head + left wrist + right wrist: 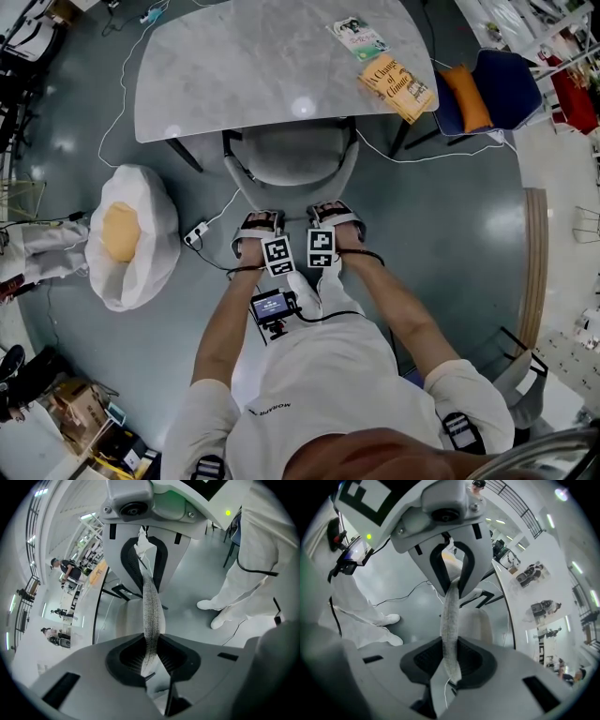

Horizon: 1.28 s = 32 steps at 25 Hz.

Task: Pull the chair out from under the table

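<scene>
A grey chair [292,155] stands with its seat partly under the grey marble table [244,66]; its curved back faces me. My left gripper [260,219] is shut on the left part of the back's top edge. My right gripper [334,212] is shut on the right part. In the left gripper view the grey fabric edge [151,606] runs straight between the two jaws, pinched by the pads. The right gripper view shows the same edge [451,620] clamped between its jaws, with the chair seat [480,623] beyond.
A white beanbag with a yellow cushion [131,234] lies on the floor to the left. A power strip [195,234] and cables lie by the chair's left side. Two books [396,86] rest on the table's right end. A blue chair with an orange cushion [487,89] stands right.
</scene>
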Each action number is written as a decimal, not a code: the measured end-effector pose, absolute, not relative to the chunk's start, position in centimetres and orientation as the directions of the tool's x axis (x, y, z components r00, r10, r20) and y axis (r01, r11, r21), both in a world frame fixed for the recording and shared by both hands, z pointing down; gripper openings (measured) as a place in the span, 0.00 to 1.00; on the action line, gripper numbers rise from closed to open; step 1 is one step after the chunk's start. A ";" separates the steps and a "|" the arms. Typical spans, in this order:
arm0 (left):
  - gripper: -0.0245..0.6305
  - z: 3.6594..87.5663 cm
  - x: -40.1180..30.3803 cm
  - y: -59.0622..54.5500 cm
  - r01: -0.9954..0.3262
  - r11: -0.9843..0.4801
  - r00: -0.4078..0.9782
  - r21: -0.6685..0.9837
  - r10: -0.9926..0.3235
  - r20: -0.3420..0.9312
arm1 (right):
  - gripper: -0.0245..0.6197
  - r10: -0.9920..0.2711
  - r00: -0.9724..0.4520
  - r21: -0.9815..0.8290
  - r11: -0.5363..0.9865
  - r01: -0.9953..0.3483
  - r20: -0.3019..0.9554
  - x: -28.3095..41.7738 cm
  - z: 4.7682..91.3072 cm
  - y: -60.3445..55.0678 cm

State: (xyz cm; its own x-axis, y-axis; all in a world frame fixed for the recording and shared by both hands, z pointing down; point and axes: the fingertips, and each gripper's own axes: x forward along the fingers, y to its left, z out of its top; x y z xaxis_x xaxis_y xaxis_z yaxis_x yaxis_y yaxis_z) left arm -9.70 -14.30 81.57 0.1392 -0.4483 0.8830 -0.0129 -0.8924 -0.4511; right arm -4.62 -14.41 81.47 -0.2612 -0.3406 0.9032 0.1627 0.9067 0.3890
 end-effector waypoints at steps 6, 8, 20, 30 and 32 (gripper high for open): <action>0.14 81.5 -9.2 -12.4 0.003 -0.896 0.141 -0.445 -0.440 0.887 | 0.17 -0.337 -0.252 0.384 0.908 0.166 0.907 -4.1 81.5 -12.7; 0.14 81.4 -9.1 -11.6 0.007 -0.897 0.141 -0.442 -0.437 0.888 | 0.17 -0.333 -0.253 0.380 0.911 0.163 0.908 -4.0 81.5 -11.8; 0.14 81.3 -8.5 -7.6 -0.012 -0.901 0.147 -0.433 -0.430 0.891 | 0.17 -0.325 -0.240 0.367 0.916 0.159 0.915 -3.3 81.1 -7.8; 0.14 81.4 -8.2 -4.8 -0.021 -0.907 0.149 -0.420 -0.418 0.896 | 0.17 -0.312 -0.235 0.353 0.922 0.161 0.921 -3.1 81.4 -4.8; 0.14 81.3 -8.2 -4.5 -0.020 -0.908 0.149 -0.419 -0.417 0.897 | 0.17 -0.311 -0.234 0.352 0.922 0.160 0.921 -3.0 81.3 -4.5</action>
State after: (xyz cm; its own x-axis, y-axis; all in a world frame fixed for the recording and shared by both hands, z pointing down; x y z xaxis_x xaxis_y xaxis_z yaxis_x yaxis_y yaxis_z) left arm -8.18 -4.53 81.30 0.1491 -0.4169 0.8966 -0.0202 -0.9079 -0.4188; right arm -3.04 -4.53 81.31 -0.2337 -0.3111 0.9212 0.1604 0.9221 0.3521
